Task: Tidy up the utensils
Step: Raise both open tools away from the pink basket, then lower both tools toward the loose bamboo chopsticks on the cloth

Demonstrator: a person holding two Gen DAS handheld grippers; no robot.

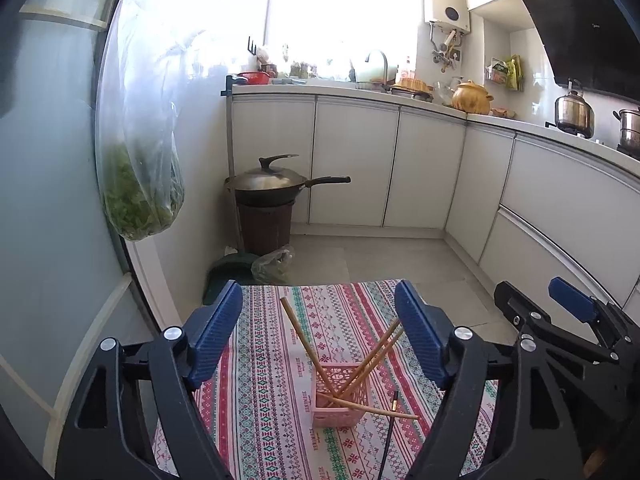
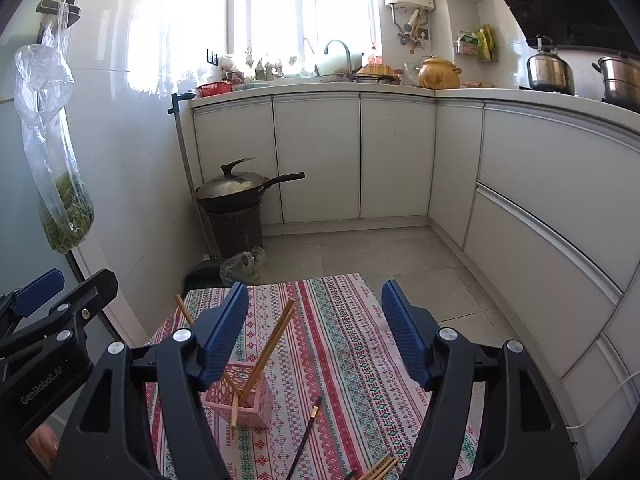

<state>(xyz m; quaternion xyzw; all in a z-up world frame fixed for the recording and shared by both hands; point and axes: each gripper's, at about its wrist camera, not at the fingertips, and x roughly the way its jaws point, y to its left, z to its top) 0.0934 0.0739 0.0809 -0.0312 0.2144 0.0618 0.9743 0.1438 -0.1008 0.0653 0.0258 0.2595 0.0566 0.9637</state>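
Looking out along both pairs of fingers, I see the kitchen cabinets (image 1: 356, 160) far ahead, and a lidded wok (image 1: 272, 184) on a dark bin in the corner beyond the table. Off to the left of my left gripper hangs a plastic bag of greens (image 1: 140, 184).

Directly below and ahead of both grippers lies the patterned tablecloth (image 1: 272, 380), covering the table up to its far edge.

My left gripper (image 1: 320, 332) hangs spread wide above the cloth, blue pads apart and nothing between them. My right gripper (image 2: 316, 332) is likewise released, holding nothing; it sits just to the right of the left one, whose frame shows at the left edge of the right wrist view.

Between the left gripper's fingers, low in that view, stands the pink basket (image 1: 338, 398), upright on the cloth. From the right gripper it sits below the left finger.

Several wooden chopsticks (image 1: 298, 330) lean out of the basket at different angles; one lies across its near rim, tip pointing right.

Just right of the basket, a dark chopstick (image 2: 306, 436) lies flat on the cloth. A small bundle of wooden chopsticks (image 2: 380, 468) rests at the cloth's near edge, under the right gripper.
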